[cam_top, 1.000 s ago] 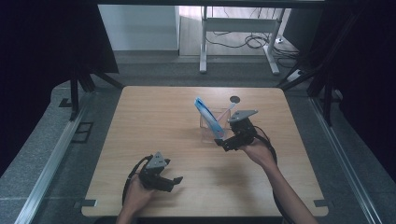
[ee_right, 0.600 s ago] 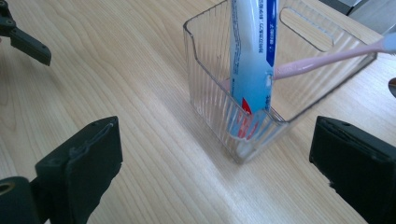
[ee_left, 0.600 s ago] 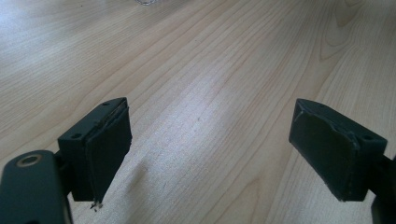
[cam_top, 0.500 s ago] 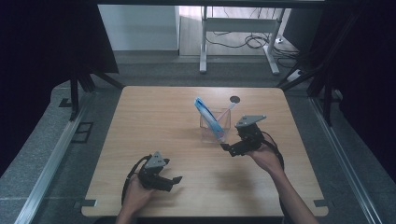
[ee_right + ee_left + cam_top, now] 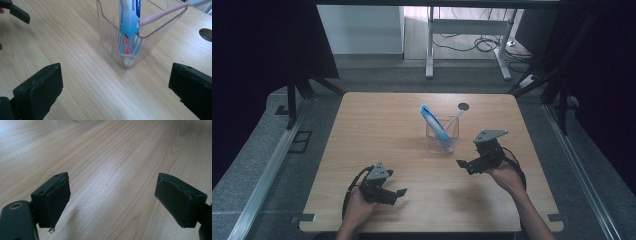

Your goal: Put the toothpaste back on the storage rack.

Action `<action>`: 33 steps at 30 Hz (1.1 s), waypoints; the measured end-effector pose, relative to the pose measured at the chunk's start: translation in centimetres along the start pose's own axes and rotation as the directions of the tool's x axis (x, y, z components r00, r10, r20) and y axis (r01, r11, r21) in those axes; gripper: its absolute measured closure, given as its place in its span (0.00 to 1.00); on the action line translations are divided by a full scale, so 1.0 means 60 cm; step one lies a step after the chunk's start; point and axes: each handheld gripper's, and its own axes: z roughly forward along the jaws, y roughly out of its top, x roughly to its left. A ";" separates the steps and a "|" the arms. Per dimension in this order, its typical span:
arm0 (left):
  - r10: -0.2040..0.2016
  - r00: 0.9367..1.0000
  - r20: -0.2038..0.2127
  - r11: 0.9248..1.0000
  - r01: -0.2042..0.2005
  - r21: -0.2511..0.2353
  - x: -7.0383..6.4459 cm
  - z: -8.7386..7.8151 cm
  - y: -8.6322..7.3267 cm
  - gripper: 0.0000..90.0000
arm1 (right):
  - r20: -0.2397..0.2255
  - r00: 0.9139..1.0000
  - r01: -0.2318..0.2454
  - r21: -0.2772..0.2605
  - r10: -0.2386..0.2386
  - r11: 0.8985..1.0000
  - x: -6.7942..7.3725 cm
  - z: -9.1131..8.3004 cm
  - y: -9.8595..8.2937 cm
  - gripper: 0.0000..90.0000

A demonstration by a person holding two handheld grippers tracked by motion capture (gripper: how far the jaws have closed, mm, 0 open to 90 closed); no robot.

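A clear ribbed plastic holder (image 5: 442,136) stands upright at mid-table. Leaning in it are a blue toothpaste tube (image 5: 432,122) and a pink toothbrush (image 5: 455,120). My right gripper (image 5: 465,166) is open, a short way to the front right of the holder and pointing at it, with nothing between its jaws. In the right gripper view the holder (image 5: 117,37), tube (image 5: 130,17) and toothbrush (image 5: 162,12) sit just beyond the open right gripper (image 5: 115,87). My left gripper (image 5: 398,196) rests low near the front edge, open and empty; its view has the left gripper (image 5: 112,197) over bare wood.
The wooden table (image 5: 377,130) has a round cable hole (image 5: 463,106) behind the holder, also seen as the hole (image 5: 206,33) at the right. A white desk frame (image 5: 467,30) and cables lie on the floor beyond. A jaw of the left gripper (image 5: 15,11) shows far off.
My right gripper has drawn back from the holder toward the front right, its jaws empty. The tube stays in the holder. The left gripper has not moved.
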 end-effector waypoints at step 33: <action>-0.023 1.000 0.007 1.000 0.024 -0.006 0.000 0.000 0.000 0.14 | 0.068 0.996 -0.060 -0.040 0.063 0.997 0.010 -0.086 -0.108 0.00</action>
